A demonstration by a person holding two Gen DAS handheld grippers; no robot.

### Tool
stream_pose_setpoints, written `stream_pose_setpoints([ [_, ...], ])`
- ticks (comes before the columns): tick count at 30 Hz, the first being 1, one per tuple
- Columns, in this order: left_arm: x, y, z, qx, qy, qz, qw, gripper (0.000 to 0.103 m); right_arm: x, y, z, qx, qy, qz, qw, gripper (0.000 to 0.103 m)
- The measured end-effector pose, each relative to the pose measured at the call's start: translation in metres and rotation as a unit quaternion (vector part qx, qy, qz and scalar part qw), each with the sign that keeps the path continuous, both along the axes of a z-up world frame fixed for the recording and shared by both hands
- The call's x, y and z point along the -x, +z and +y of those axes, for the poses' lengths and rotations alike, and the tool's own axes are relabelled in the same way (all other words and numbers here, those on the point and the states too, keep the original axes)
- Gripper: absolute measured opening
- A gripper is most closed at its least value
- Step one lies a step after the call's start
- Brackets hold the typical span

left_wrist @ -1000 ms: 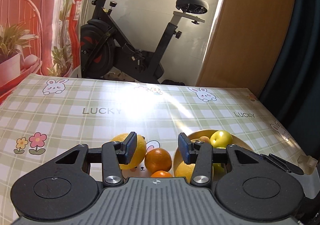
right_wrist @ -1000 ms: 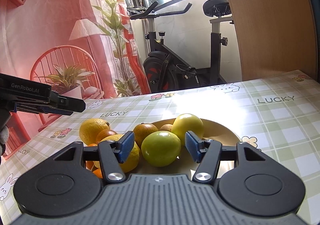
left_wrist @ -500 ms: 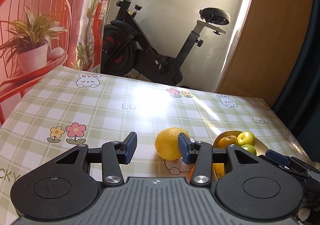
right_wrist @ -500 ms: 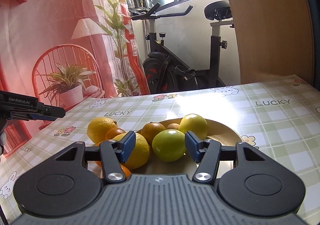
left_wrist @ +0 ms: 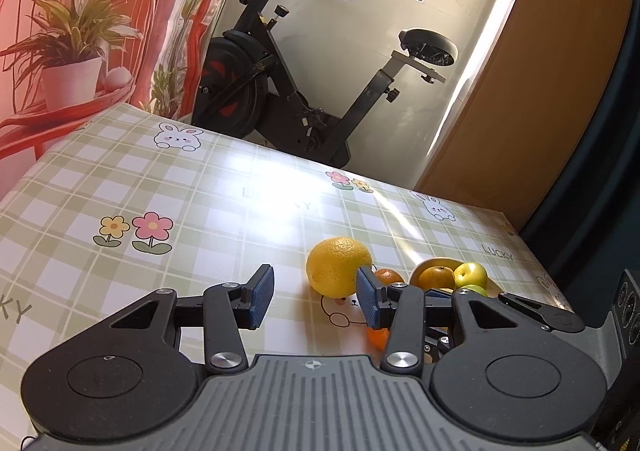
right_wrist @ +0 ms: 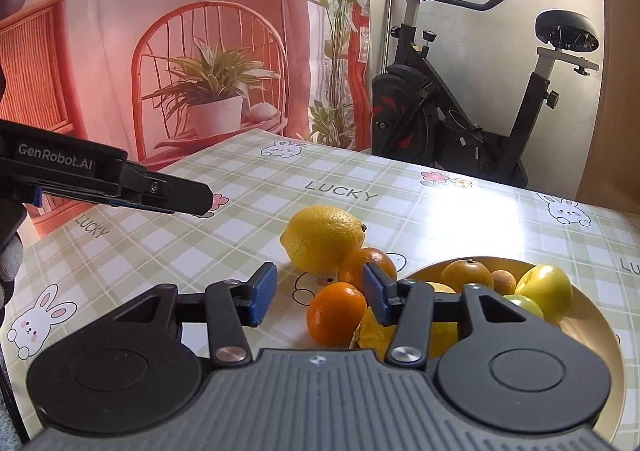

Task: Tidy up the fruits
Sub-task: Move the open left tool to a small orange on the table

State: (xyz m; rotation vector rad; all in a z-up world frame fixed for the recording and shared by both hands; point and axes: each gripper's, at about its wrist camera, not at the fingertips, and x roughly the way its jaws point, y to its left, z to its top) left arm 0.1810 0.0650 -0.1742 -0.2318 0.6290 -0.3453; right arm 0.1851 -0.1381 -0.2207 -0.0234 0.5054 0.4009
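- The left gripper (left_wrist: 316, 301) is held wide open and empty above the checked tablecloth (left_wrist: 192, 211); the large lemon (left_wrist: 338, 266) lies just beyond its right finger (left_wrist: 369, 303).
- The right gripper (right_wrist: 320, 297) is likewise spread wide with nothing gripped; one orange (right_wrist: 335, 313) sits between its fingers, a second orange (right_wrist: 366, 265) behind the right pad.
- The bowl (right_wrist: 592, 335) of fruit is seen towards the table's right edge.
- Compared with a second ago, the right gripper is no longer framing the green fruit (right_wrist: 546, 291) in the bowl, and the left gripper has shifted leftwards off the oranges.
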Motion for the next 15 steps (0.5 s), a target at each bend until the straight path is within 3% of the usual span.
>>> stream_pose_setpoints([
  [9,0.007,-0.013,0.014,0.02,0.009,0.006,0.9998,0.047,-0.012,-0.009,0.02,0.04,-0.003,0.014,0.999,0.049],
  [15,0.009,-0.015,0.026,0.033,0.023,0.009,0.9992,0.047,0.0,-0.001,0.037,0.023,0.062,0.009,0.998,0.047],
])
